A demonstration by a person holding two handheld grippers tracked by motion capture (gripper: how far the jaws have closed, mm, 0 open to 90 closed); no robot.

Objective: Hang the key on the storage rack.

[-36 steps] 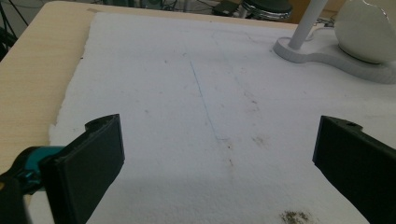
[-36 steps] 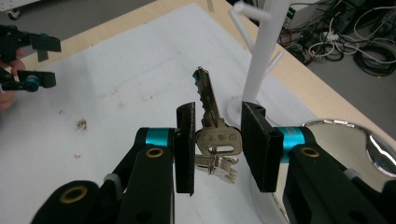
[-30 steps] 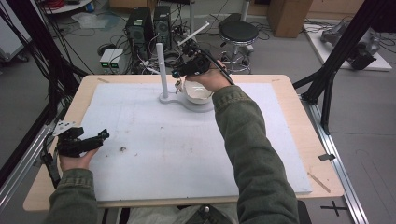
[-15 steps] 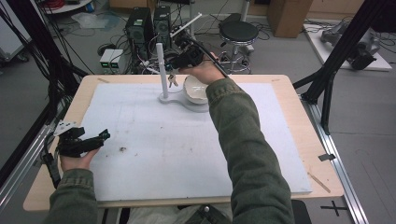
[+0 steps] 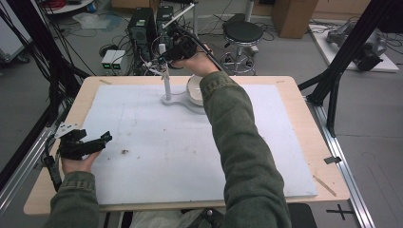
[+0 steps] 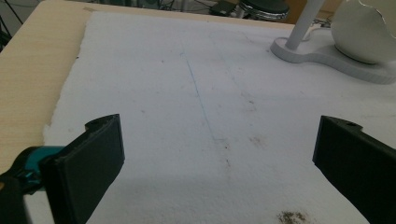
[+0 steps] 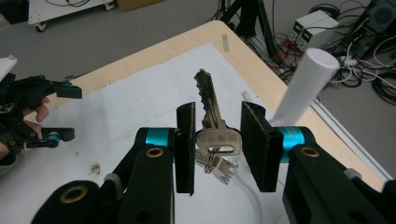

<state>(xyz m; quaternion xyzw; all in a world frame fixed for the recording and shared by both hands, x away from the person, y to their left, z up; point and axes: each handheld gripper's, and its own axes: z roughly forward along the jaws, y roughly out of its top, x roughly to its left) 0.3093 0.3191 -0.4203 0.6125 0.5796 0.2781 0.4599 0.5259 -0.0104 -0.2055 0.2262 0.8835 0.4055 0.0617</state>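
My right gripper (image 7: 217, 140) is shut on a bunch of keys (image 7: 210, 105); one silver key points away from the jaws and smaller keys hang under its head. In the high view the right gripper (image 5: 164, 58) hovers by the top of a white post (image 5: 166, 84), which rises from a flat white base (image 5: 172, 101). A white bowl (image 5: 194, 90) sits on that base beside the post. My left gripper (image 5: 102, 140) rests open near the table's left edge, with nothing between its wide-set jaws (image 6: 217, 163).
A white foam sheet (image 5: 180, 152) covers most of the wooden table (image 5: 328, 142) and has a few brown specks (image 5: 124, 152). Beyond the far edge stand computer cases, cables and a stool (image 5: 242, 33). Black frame legs flank the table.
My right gripper has risen from over the bowl and moved left and farther away, up beside the top of the post, with the keys still in it. The left gripper has stayed put.
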